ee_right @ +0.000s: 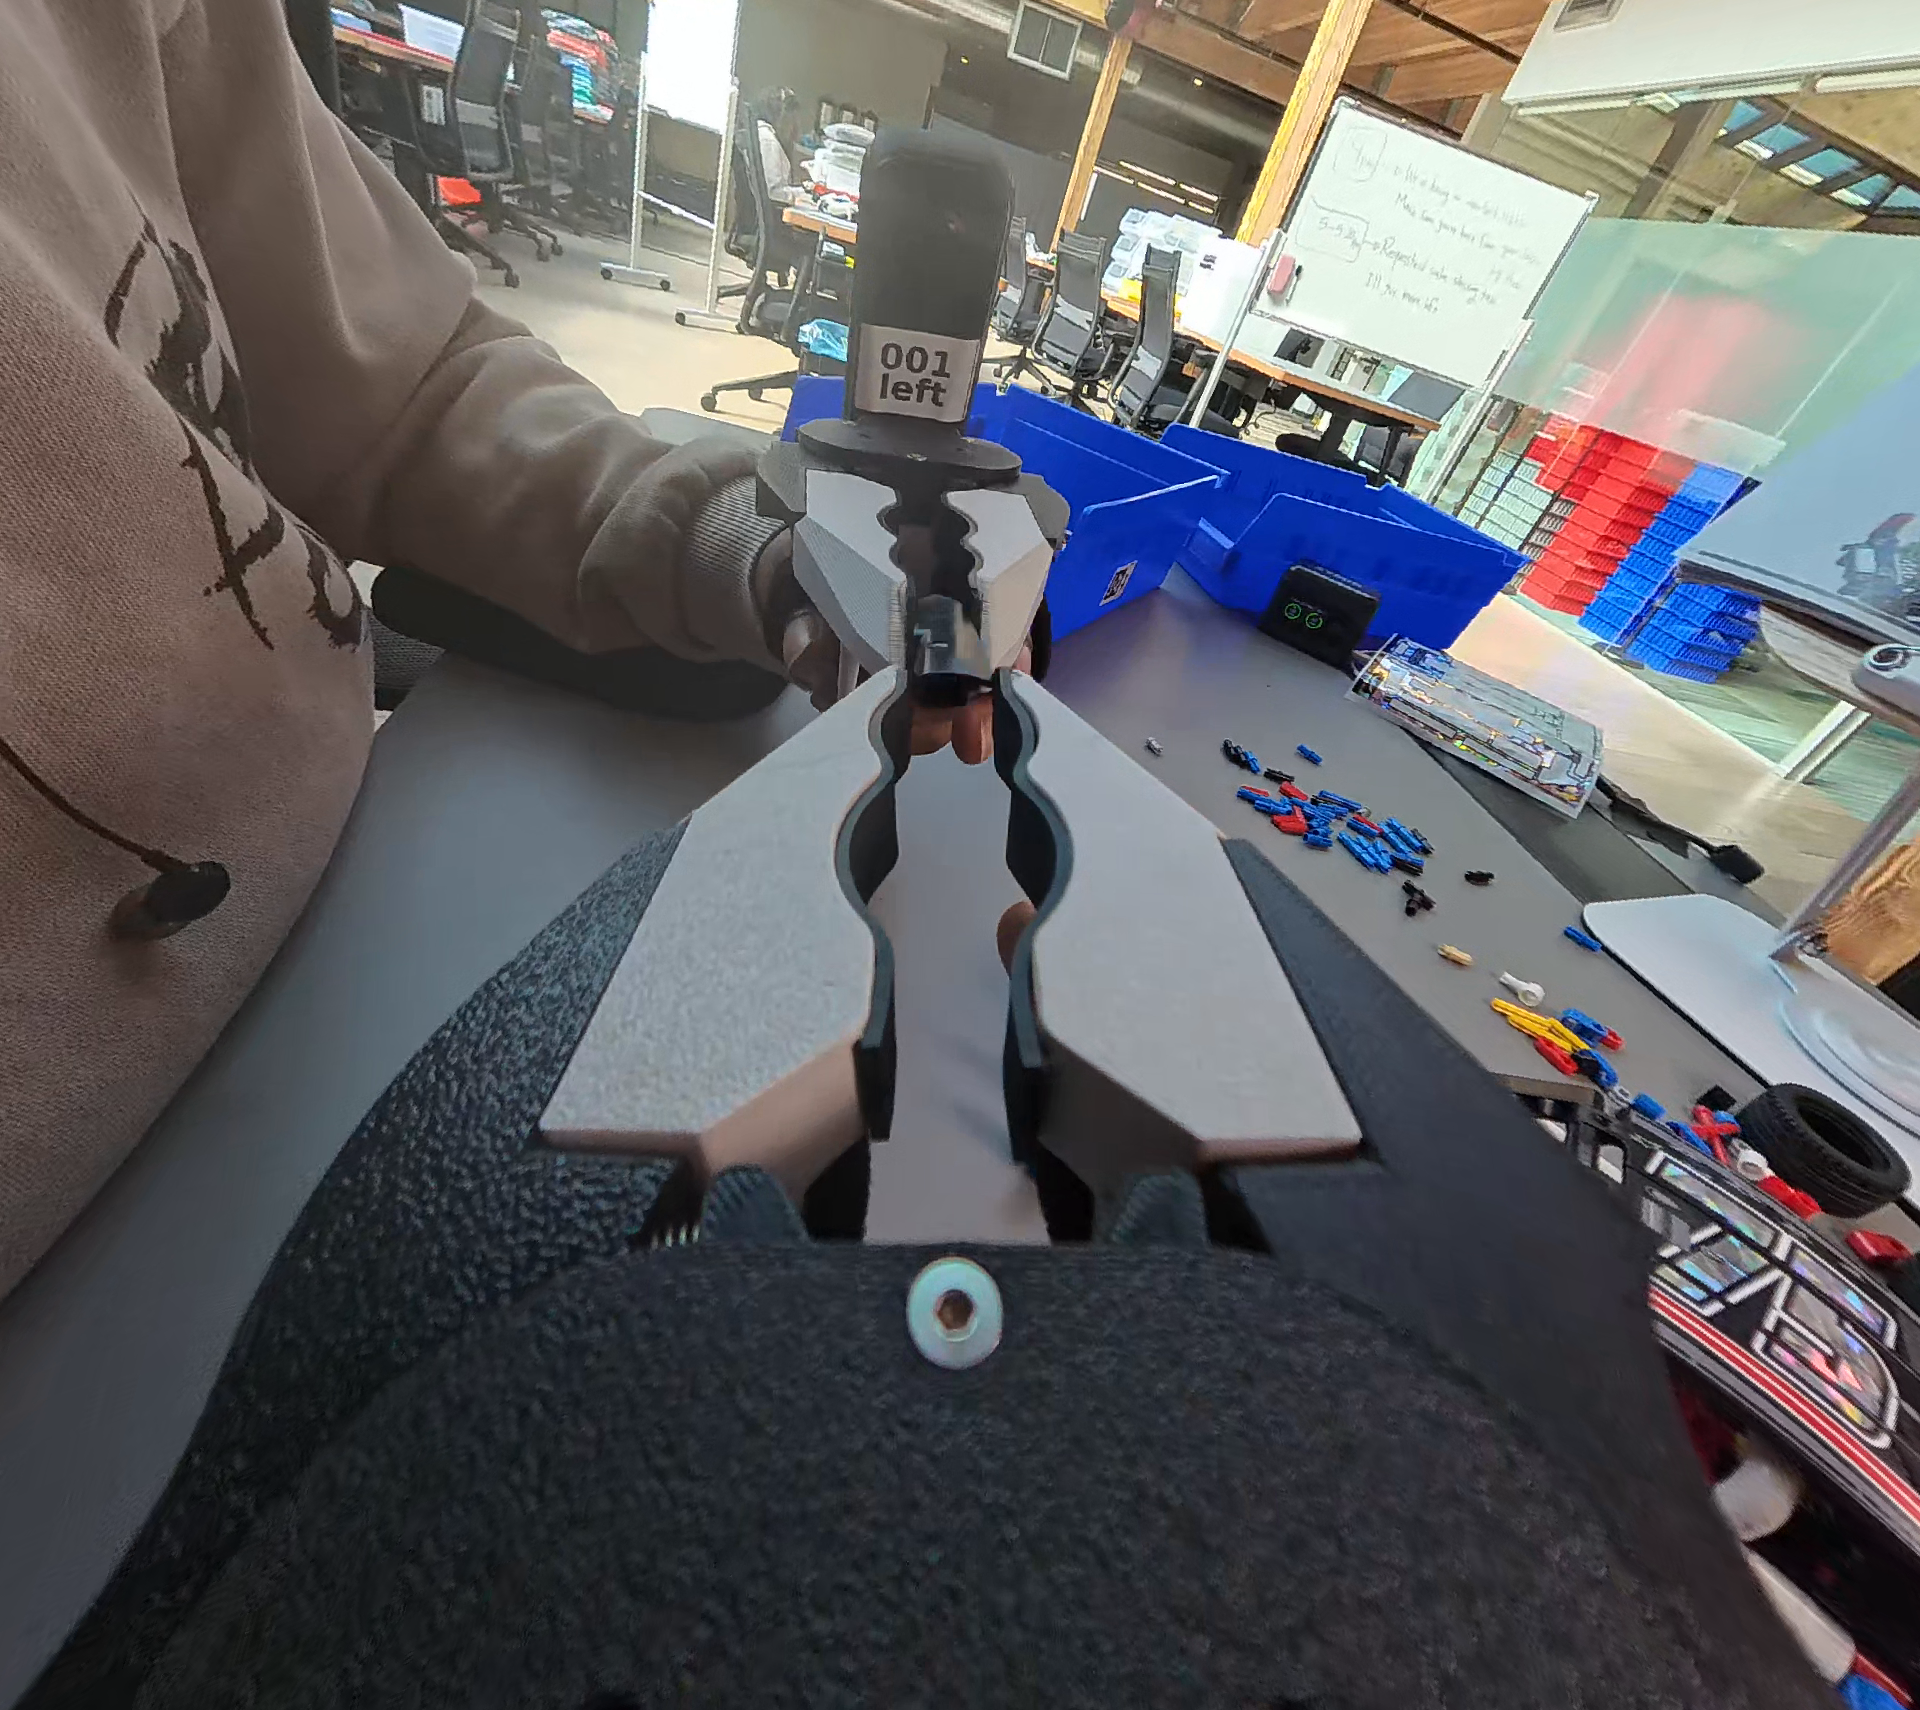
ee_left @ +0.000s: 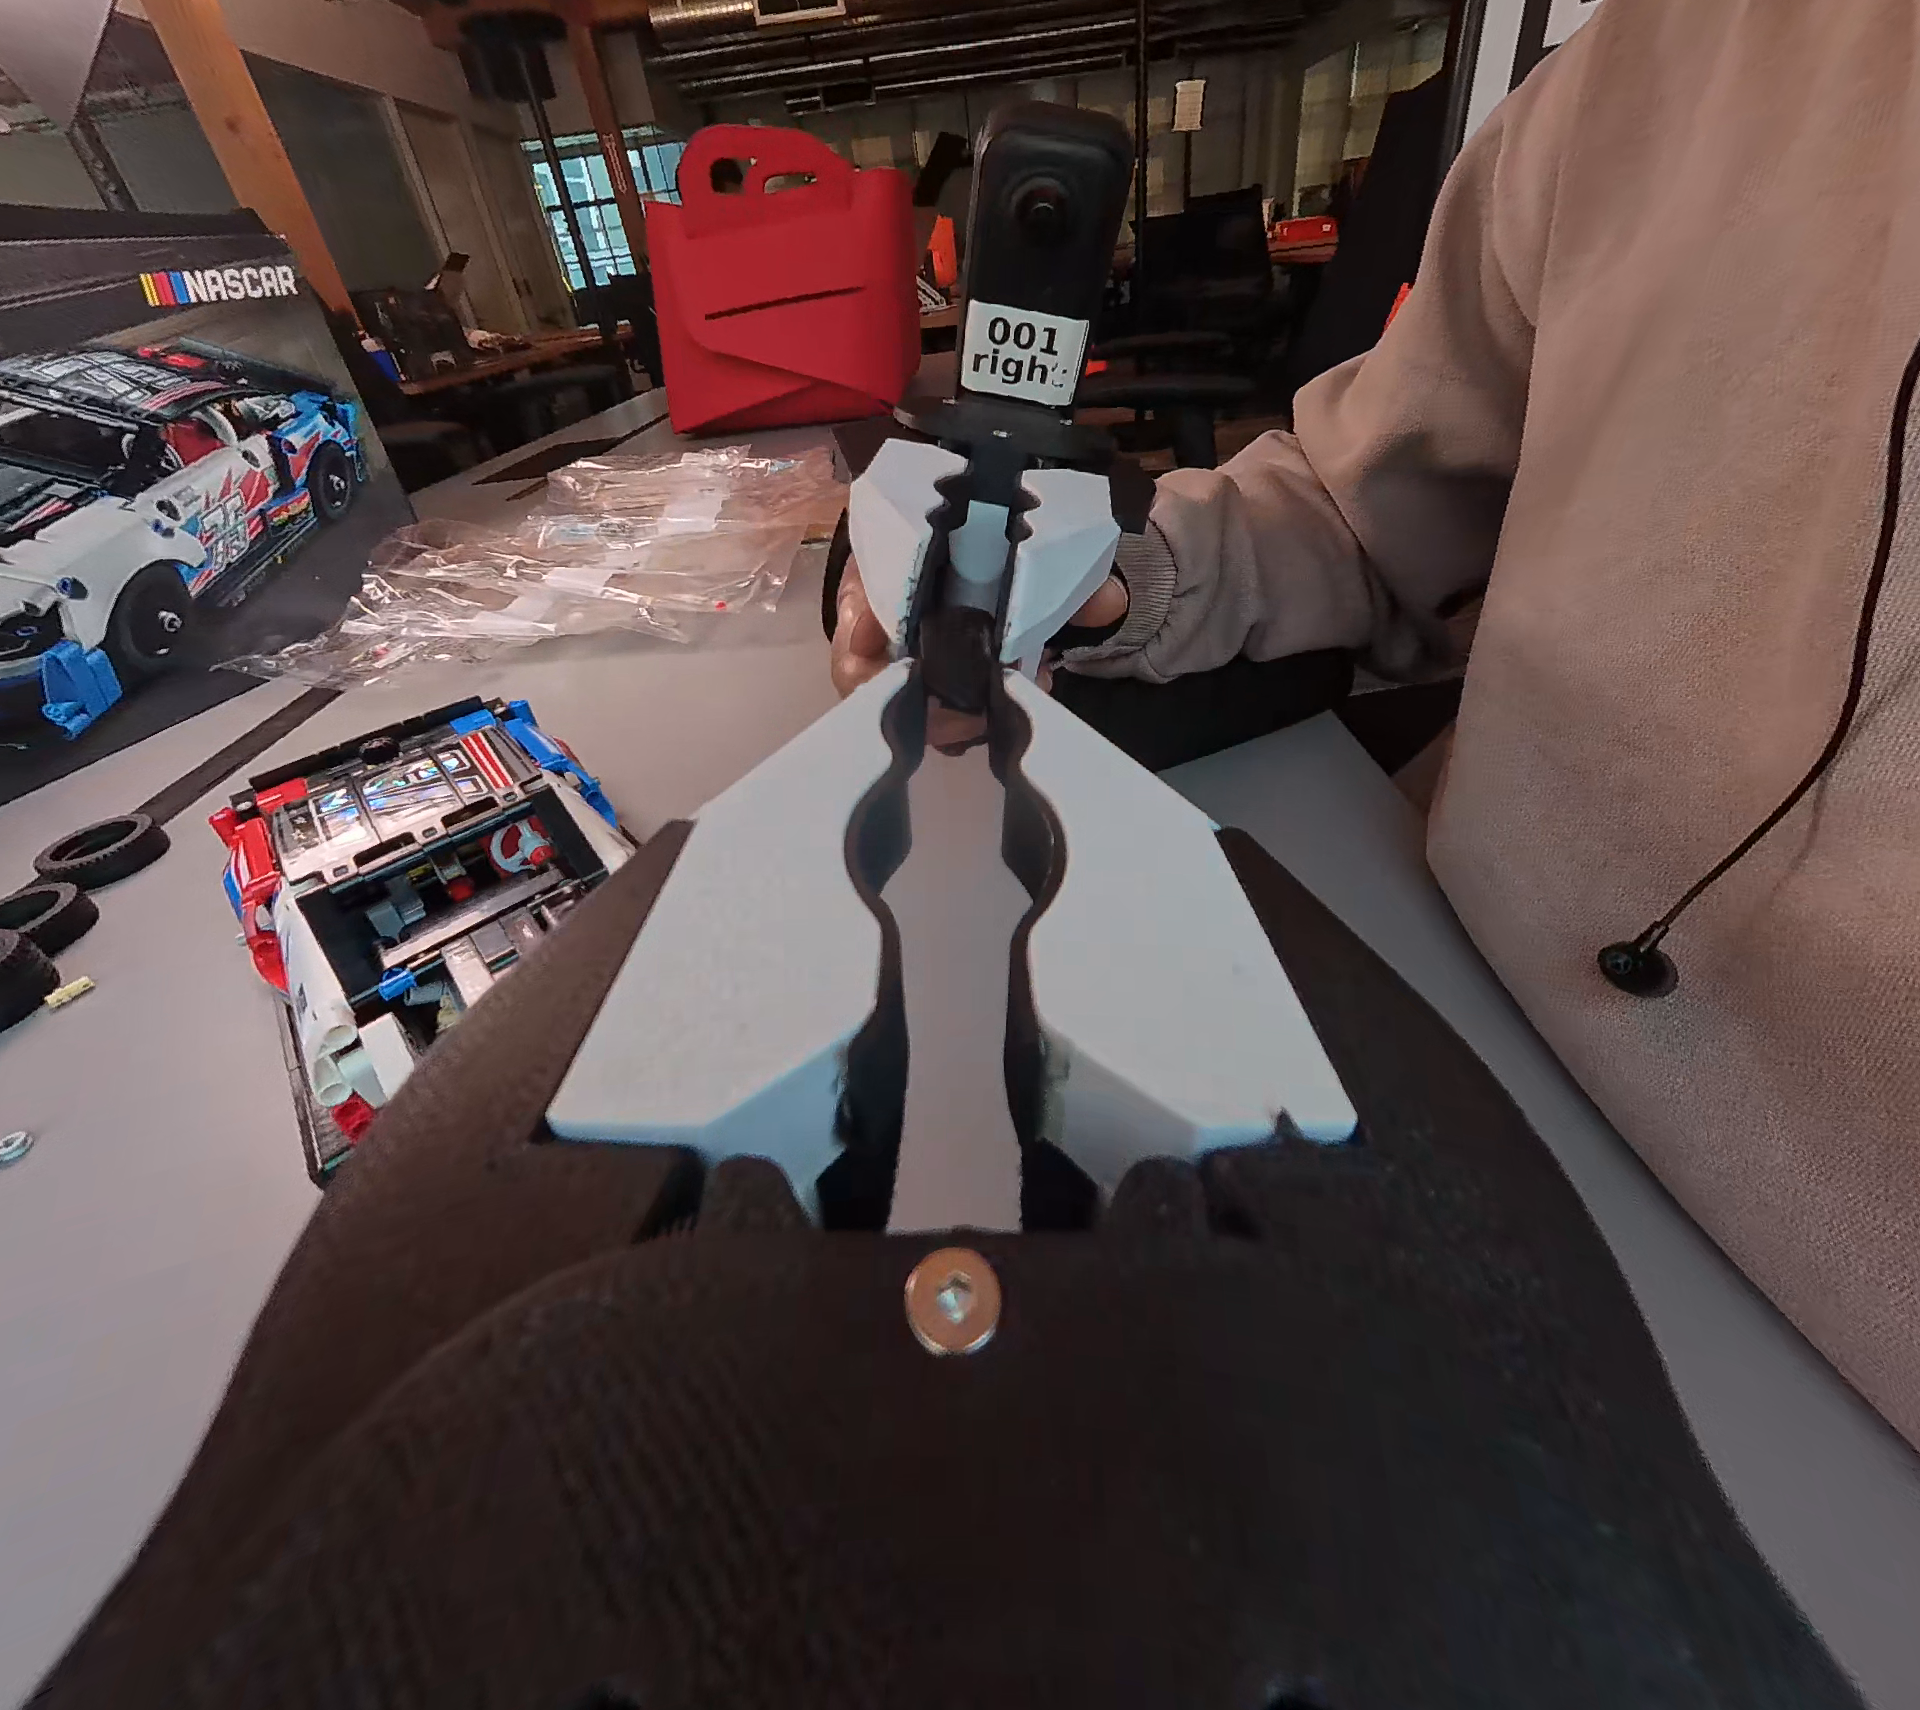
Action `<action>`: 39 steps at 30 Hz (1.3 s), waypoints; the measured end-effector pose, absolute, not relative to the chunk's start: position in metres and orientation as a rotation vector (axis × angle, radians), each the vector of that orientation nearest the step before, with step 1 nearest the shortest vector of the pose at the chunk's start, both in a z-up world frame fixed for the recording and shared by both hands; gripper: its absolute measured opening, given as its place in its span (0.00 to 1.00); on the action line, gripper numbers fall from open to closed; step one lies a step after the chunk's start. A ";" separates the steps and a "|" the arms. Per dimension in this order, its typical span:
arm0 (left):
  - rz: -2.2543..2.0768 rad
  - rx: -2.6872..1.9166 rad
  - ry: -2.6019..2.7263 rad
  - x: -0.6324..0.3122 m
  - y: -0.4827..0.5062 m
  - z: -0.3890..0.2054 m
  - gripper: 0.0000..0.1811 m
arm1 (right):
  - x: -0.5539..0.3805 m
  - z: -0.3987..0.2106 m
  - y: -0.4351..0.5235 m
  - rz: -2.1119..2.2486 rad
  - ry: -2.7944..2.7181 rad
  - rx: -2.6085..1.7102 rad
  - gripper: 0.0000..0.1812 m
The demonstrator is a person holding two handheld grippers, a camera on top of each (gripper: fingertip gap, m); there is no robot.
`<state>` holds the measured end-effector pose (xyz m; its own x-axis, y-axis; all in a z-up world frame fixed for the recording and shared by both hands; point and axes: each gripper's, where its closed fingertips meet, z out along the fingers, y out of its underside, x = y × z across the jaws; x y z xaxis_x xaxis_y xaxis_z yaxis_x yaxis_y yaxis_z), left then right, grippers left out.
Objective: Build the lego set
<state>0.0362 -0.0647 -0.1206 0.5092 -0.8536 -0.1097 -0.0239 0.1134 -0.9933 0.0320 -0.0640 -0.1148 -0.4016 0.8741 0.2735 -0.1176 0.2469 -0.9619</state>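
My two grippers meet tip to tip above the grey table (ee_left: 156, 1265). My left gripper (ee_left: 958, 686) and right gripper (ee_right: 948, 690) both close their fingertips on one small black lego piece (ee_left: 961, 661), which also shows in the right wrist view (ee_right: 940, 650). Each gripper shows in the other's view: the right gripper (ee_left: 966, 637) and the left gripper (ee_right: 940, 616). The partly built lego car (ee_left: 416, 871) lies on the table left of my left gripper, and its striped roof (ee_right: 1787, 1369) shows at lower right in the right wrist view.
Black tyres (ee_left: 99, 845) lie beside the car, with one more tyre (ee_right: 1823, 1146) in the right wrist view. Loose blue, red and black pins (ee_right: 1340, 824), a sticker sheet (ee_right: 1486, 725) and blue bins (ee_right: 1299, 517) are there. The set's box (ee_left: 156, 465), empty bags (ee_left: 582, 559) and a red bag (ee_left: 790, 310) stand behind. Both grippers' tips are close together, under 4 cm apart.
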 end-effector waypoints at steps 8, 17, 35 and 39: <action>-0.935 -1.418 0.823 0.039 -0.070 -0.127 0.13 | 0.033 -0.120 -0.060 1.300 -1.604 -0.727 0.07; -1.300 -1.661 0.790 0.050 -0.080 -0.154 0.14 | 0.040 -0.146 -0.065 1.232 -1.794 -0.710 0.07; -1.281 -1.735 0.763 0.044 -0.074 -0.163 0.07 | 0.041 -0.146 -0.061 1.307 -1.778 -0.755 0.07; -1.291 -1.709 0.712 0.038 -0.069 -0.157 0.08 | 0.041 -0.139 -0.053 1.329 -1.726 -0.776 0.07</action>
